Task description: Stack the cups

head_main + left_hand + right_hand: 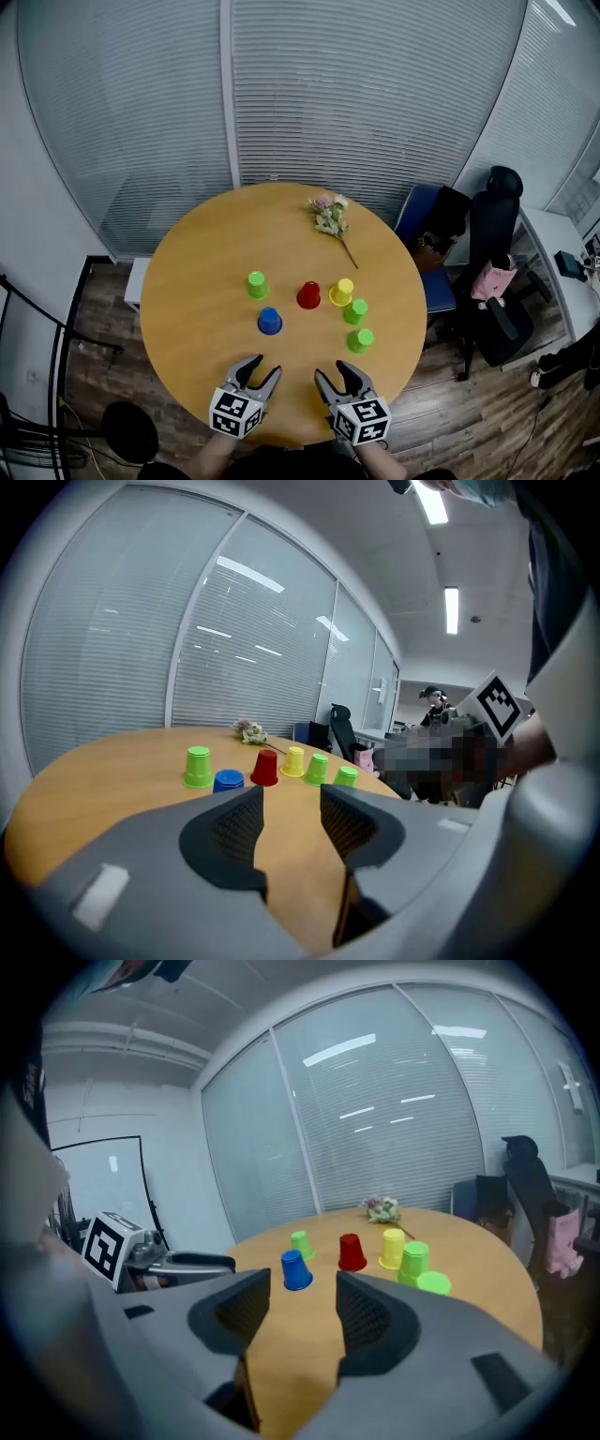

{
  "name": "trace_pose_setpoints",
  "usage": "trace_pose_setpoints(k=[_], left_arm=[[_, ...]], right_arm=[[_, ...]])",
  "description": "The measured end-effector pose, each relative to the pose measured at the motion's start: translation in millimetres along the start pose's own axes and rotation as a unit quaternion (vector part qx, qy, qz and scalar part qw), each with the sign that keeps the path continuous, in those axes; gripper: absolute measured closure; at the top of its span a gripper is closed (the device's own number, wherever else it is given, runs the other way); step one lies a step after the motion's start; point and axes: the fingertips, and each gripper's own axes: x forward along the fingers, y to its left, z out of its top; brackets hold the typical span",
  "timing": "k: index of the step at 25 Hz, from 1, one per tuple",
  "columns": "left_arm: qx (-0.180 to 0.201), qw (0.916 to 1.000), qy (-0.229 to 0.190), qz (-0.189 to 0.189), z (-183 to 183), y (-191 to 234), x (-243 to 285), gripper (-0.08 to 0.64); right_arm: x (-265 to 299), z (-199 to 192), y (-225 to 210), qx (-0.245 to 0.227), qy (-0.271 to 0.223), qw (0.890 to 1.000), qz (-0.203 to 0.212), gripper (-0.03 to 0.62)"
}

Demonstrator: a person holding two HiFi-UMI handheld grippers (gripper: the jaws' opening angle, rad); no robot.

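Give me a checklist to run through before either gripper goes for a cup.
1. Left gripper empty, jaws apart: ok.
2. Right gripper empty, jaws apart: ok.
3. Blue cup, red cup, yellow cup, left green cup, right green cup and nearest green cup all stand mouth down, unstacked: ok.
4. Only bare table lies between the left gripper and the blue cup: ok.
5. Room for a jaw between the nearest green cup and the right green cup: cannot tell; they stand close together.
6. Flowers lie at the far side, apart from the cups: ok.
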Motion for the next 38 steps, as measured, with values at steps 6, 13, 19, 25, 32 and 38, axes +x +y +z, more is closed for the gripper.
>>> trace_pose_setpoints(k=[6, 13, 19, 25, 32, 38], left_arm=[[-0.024, 0.9987, 0.016, 0.041, -4, 20, 23, 0.367], [-0.042, 0.9943, 0.029, 0.093, -9, 56, 65, 0.322], [-0.052, 0.9906, 0.035, 0.122, -12, 89, 94, 0.278], [-0.041, 0.9911, 0.043, 0.119, -14, 105, 119, 0.276], [-0.015, 0.9918, 0.050, 0.116, -17, 107, 123, 0.310], [-0.011, 0.9948, 0.047, 0.089, -24, 93, 104, 0.311]], right_arm=[[34, 4, -16, -0.001, 0.027, 0.999, 0.038, 0.403], [73, 3, -40, -0.002, 0.055, 0.996, 0.074, 0.403], [95, 1, -52, -0.007, 0.069, 0.994, 0.086, 0.403], [108, -7, -56, -0.002, 0.081, 0.992, 0.093, 0.403], [116, -11, -56, -0.001, 0.089, 0.991, 0.095, 0.403], [123, -12, -48, -0.004, 0.090, 0.991, 0.100, 0.403]])
